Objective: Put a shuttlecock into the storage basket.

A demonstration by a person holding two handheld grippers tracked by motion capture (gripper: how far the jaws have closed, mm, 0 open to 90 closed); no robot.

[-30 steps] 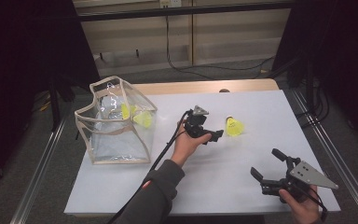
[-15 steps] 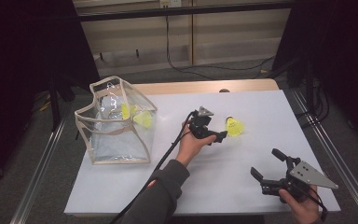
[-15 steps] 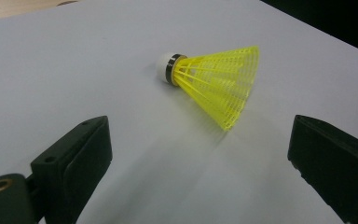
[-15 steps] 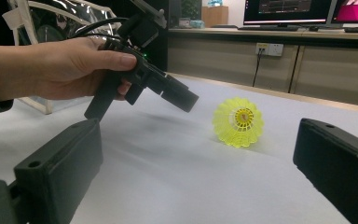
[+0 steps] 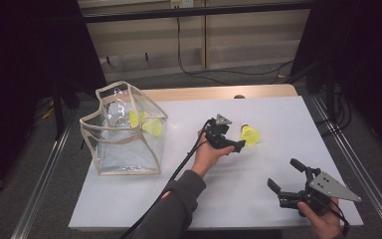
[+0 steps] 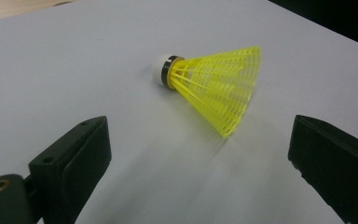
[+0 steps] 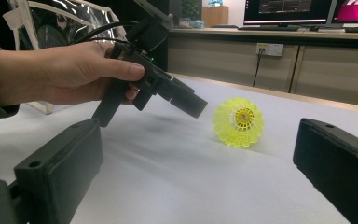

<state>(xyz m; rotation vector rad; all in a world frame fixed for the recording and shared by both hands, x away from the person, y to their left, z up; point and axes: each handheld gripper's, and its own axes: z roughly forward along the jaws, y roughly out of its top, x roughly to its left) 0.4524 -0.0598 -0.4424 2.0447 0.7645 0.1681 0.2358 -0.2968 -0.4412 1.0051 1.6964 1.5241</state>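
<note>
Since a second ago, left gripper (image 5: pixel 235 145) has crept rightward toward the yellow plastic mesh shuttlecock with white cork tip (image 5: pixel 250 135); right gripper (image 5: pixel 284 175) unchanged at the near right corner. Left jaws spread wide, nothing between them; left gripper view shows the shuttlecock (image 6: pixel 214 82) lying on its side just ahead of the jaws, cork pointing away to the left, not touching either. Right jaws also wide apart, empty, held low over the white table top (image 5: pixel 273 114), facing the shuttlecock's open skirt (image 7: pixel 238 122). Clear plastic bag with beige trim (image 5: pixel 122 132) stands at table's left, well apart, with yellow shuttlecocks inside (image 5: pixel 151 127).
</note>
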